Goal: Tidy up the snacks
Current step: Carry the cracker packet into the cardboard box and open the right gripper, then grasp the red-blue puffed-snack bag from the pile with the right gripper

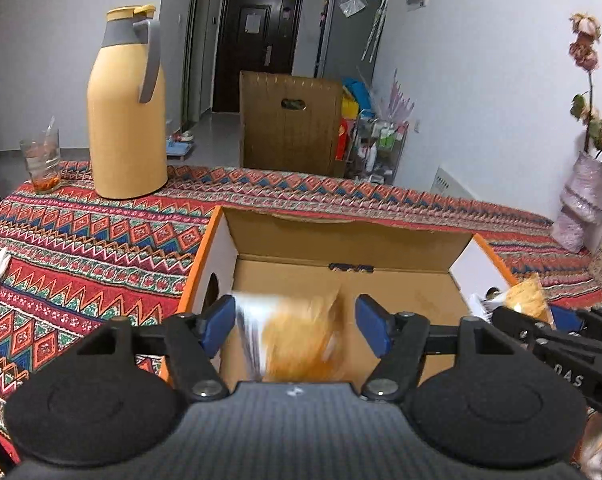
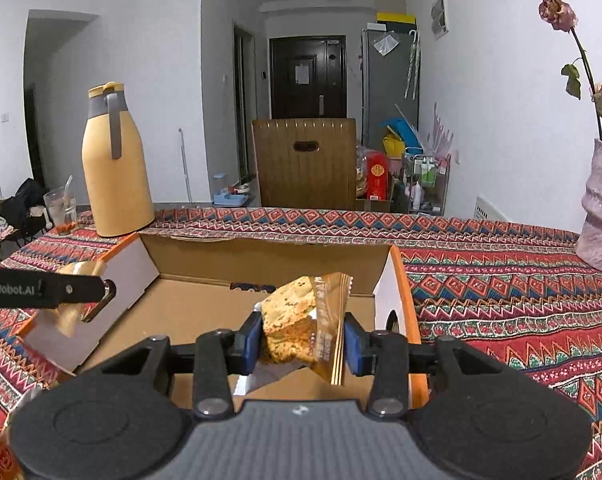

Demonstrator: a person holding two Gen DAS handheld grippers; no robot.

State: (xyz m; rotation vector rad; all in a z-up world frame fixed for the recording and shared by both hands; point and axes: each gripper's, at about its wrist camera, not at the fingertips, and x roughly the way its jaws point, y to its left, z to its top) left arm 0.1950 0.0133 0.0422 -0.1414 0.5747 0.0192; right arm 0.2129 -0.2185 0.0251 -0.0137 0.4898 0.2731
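Observation:
An open cardboard box with orange edges lies on the patterned tablecloth. My left gripper is open over the box's left half; a blurred orange-and-white snack packet is between its blue pads, touching only the left one, in motion. My right gripper is shut on a golden snack packet with a crumbly cake inside, held above the box's right half. The right gripper also shows at the right edge of the left wrist view. The left gripper shows at the left of the right wrist view.
A tall yellow thermos jug and a glass stand at the table's far left. A pink vase with dried flowers stands far right. A wooden chair back is behind the table.

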